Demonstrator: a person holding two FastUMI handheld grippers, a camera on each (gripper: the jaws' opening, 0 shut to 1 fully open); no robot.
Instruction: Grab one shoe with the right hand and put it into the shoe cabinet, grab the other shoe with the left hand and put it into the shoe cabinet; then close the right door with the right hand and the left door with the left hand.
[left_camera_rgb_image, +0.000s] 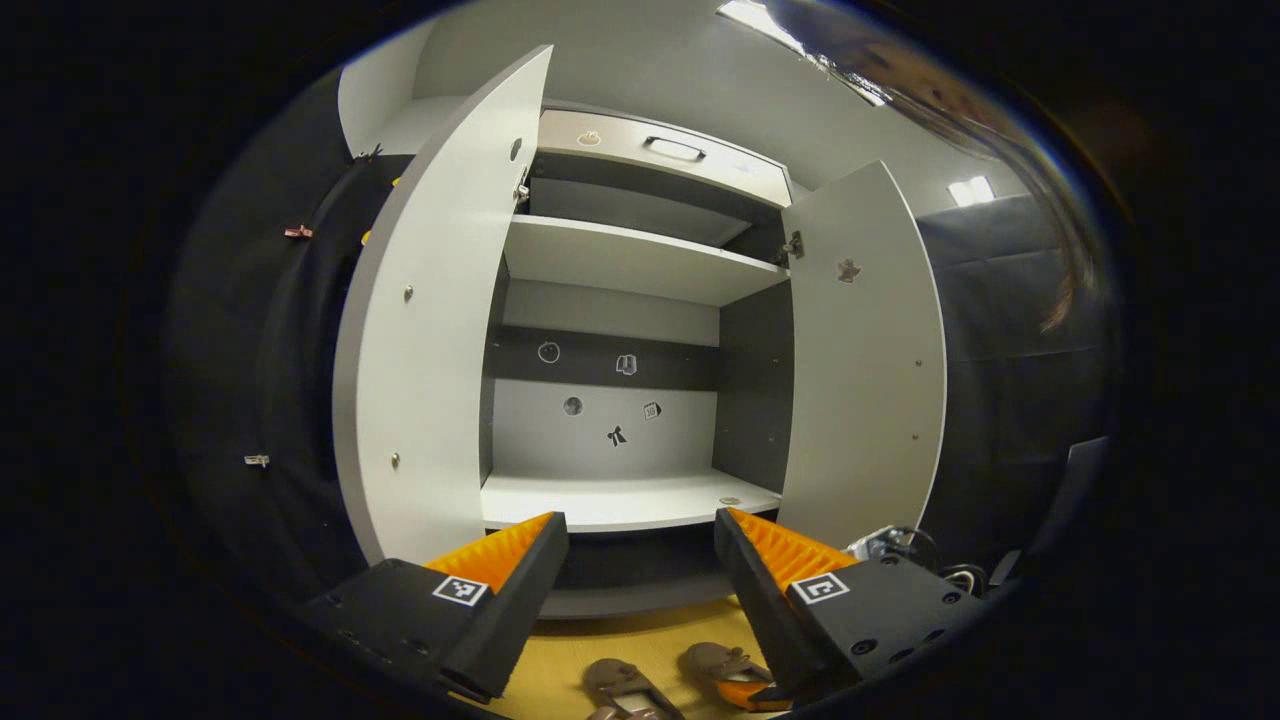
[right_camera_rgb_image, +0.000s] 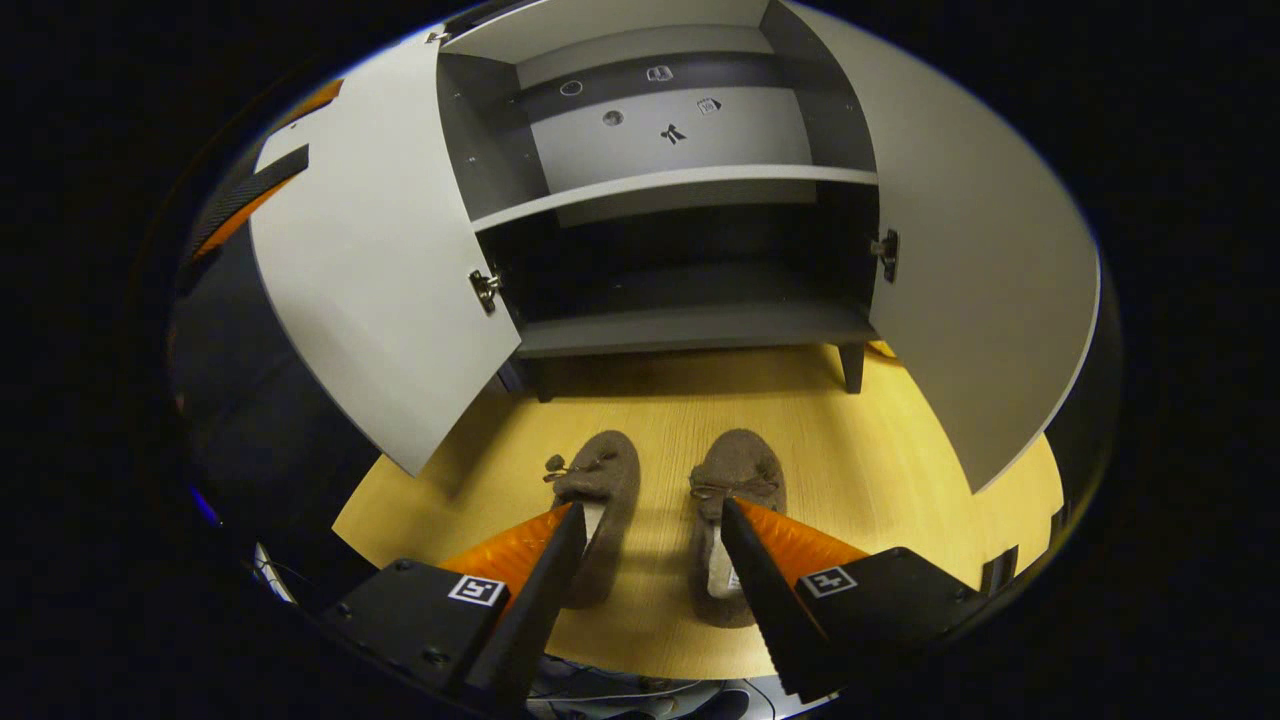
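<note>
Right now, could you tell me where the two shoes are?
In the right gripper view, both shoes lie side by side on the wooden floor, before the open shoe cabinet.

wooden floor (right_camera_rgb_image: 850, 450), two brown shoes (right_camera_rgb_image: 600, 500) side by side, cabinet (right_camera_rgb_image: 700, 325)

Two brown, fuzzy slipper-style shoes lie side by side on the yellow wooden floor in front of the shoe cabinet (right_camera_rgb_image: 690, 325), toes toward it and soles down. The left shoe (right_camera_rgb_image: 598, 500) and the right shoe (right_camera_rgb_image: 732, 500) sit near each other but apart, each with a small bow on top. The cabinet is pale grey with dark inner walls; its left door (right_camera_rgb_image: 380, 270) and right door (right_camera_rgb_image: 985, 290) both stand wide open, and its shelves look bare, though the lowest one is in shadow.
</note>
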